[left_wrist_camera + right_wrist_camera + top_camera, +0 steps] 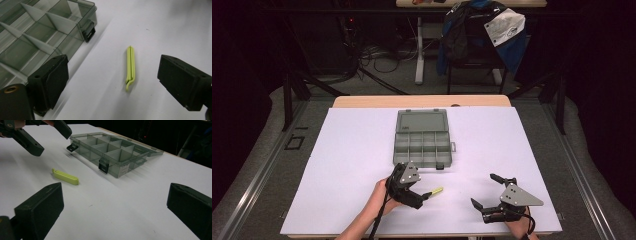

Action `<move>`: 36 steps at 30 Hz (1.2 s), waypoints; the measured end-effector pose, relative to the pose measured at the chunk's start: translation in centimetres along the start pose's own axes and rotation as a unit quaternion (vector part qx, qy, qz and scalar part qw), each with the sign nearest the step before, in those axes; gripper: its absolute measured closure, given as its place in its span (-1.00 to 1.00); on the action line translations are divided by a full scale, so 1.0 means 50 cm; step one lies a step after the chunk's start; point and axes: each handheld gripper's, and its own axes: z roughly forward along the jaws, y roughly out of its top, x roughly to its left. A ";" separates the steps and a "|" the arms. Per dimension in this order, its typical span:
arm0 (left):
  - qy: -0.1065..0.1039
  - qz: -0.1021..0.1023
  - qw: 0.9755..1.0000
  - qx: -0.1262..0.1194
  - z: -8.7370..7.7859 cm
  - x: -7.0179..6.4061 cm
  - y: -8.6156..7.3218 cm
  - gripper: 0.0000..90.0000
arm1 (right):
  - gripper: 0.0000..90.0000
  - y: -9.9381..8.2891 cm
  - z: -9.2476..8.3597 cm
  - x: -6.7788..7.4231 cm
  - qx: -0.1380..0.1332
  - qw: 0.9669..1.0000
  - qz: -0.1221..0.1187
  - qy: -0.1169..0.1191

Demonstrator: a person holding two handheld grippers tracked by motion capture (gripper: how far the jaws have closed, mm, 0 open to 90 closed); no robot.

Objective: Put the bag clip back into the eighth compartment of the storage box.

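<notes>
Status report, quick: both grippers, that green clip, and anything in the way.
Left gripper open over green clip. Right gripper open, empty. Clip flat on table, beside open organizer box. Nothing between.

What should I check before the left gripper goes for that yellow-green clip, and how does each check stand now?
1. Left gripper open: ok, its jaws stand wide apart.
2. Clip between the jaws: ok in the left gripper view, it lies ahead of them, untouched on the white table cover.
3. Clip lying flat and free: ok, nothing rests on it.
4. Organizer box open with empty compartments: ok, lid folded back.
5. Box clear of the left jaw: cannot tell, the jaw sits close by its front wall.
6. Right gripper out of the way: ok, open and off to the side.
</notes>
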 end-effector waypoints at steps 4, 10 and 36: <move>-0.004 0.013 1.000 0.016 0.008 -0.002 0.009 -0.77 | -0.99 -0.002 0.003 0.000 0.002 1.000 0.003 0.003; -0.009 0.015 0.999 0.038 0.024 -0.005 0.023 -0.78 | -0.99 0.002 0.003 0.003 0.006 1.000 -0.002 0.013; -0.030 0.050 0.993 0.103 0.071 -0.020 0.034 -0.01 | -0.99 -0.002 0.007 0.001 0.012 1.000 0.003 0.015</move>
